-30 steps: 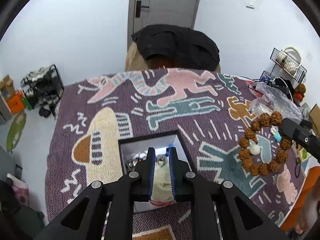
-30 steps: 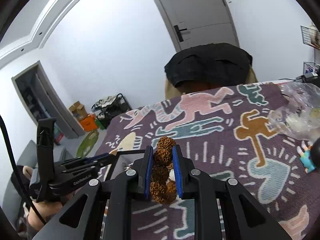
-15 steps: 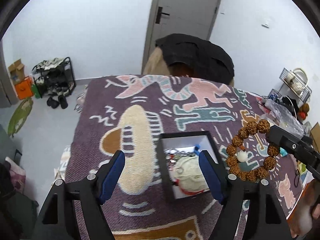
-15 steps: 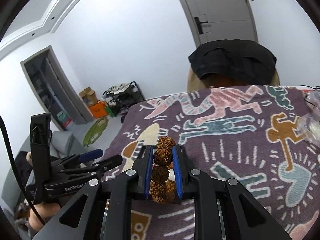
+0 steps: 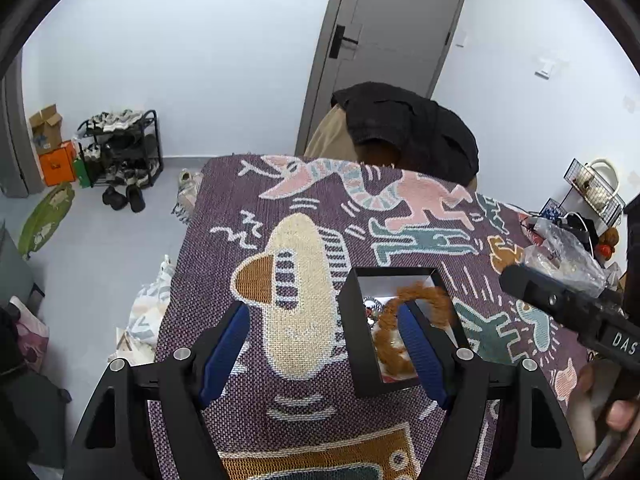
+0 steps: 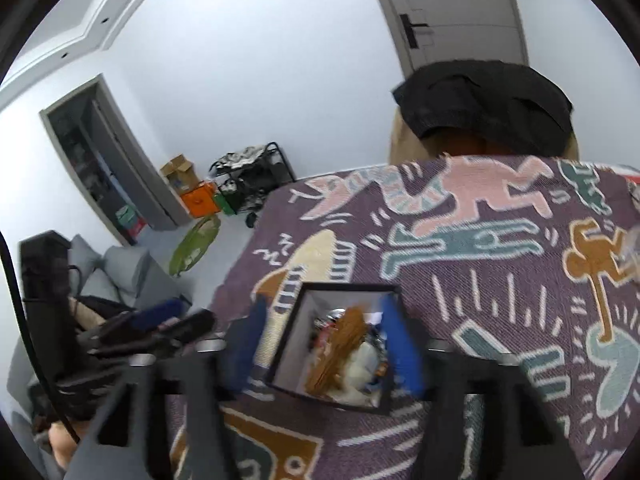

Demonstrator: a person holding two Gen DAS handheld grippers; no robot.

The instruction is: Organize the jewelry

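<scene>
**Bracelet falls into the box, both claws released**

A purple cloth (image 5: 280, 400) with cartoon figures covered the table and filled the lower half of both views. Behind it, at the upper right of each frame, a chair with a black jacket (image 5: 408, 128) stood before a grey door (image 5: 396, 28). A shoe rack (image 5: 120, 148) was at the left edge by the wall.

The black box (image 5: 360, 340) with a white inside sat on the cloth, at lower centre in both views. In the right wrist view it lay between the blue pads of the right gripper (image 6: 324, 348), whose jaws were opening and pressed on nothing. The left gripper (image 5: 320, 354) was also released, its jaws opening wide; only the box's left wall lay between its pads.

The brown bead bracelet (image 6: 344, 344) was inside the box opening, blurred by motion, free of both claws. Below it in the box lay a pale round item (image 6: 360, 364) and some small jewelry, too blurred to name. A plastic bag (image 5: 560, 252) lay at the right edge of the left view.
</scene>
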